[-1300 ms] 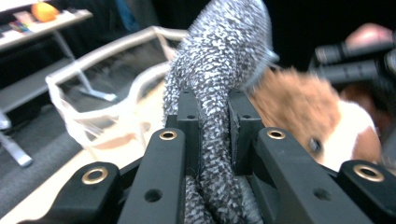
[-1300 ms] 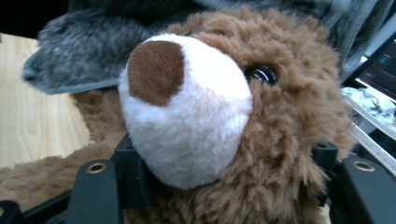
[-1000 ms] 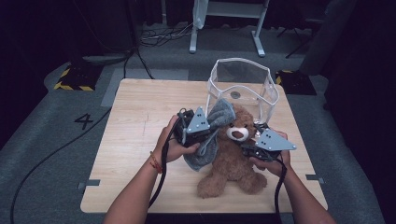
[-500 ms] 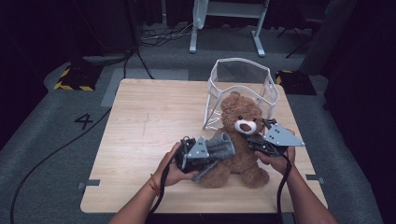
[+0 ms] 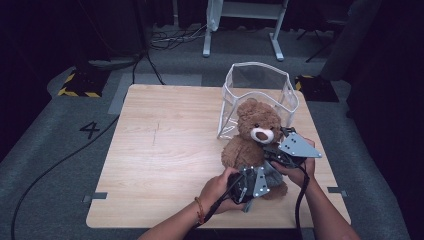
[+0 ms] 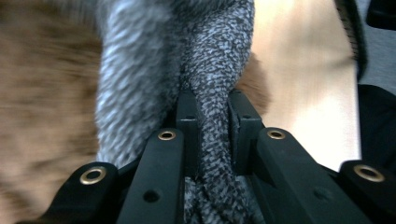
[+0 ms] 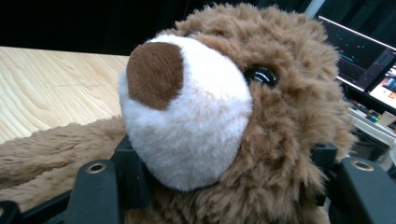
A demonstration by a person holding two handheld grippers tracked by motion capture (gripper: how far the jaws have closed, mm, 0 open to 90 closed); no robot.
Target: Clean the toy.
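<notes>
At the near right of the tabletop (image 5: 165, 150), the left claw (image 6: 210, 121), pinching the grey garment (image 6: 205, 56), has dragged it down to the teddy bear's (image 5: 255, 135) legs while the right claw (image 7: 224, 163) clamps its neck, so undressing looks nearly finished.

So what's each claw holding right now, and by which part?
Left claw pinches a bunched fold of the grey knit cloth; right claw grips the teddy bear around its neck.

teddy bear (image 5: 255, 131): shaggy brown plush, glossy eye
grey cloth (image 6: 210, 88): speckled knit, rough
table (image 5: 165, 145): pale wood, matt grain
container (image 5: 257, 82): clear plastic
jaws: matt black plastic
</notes>
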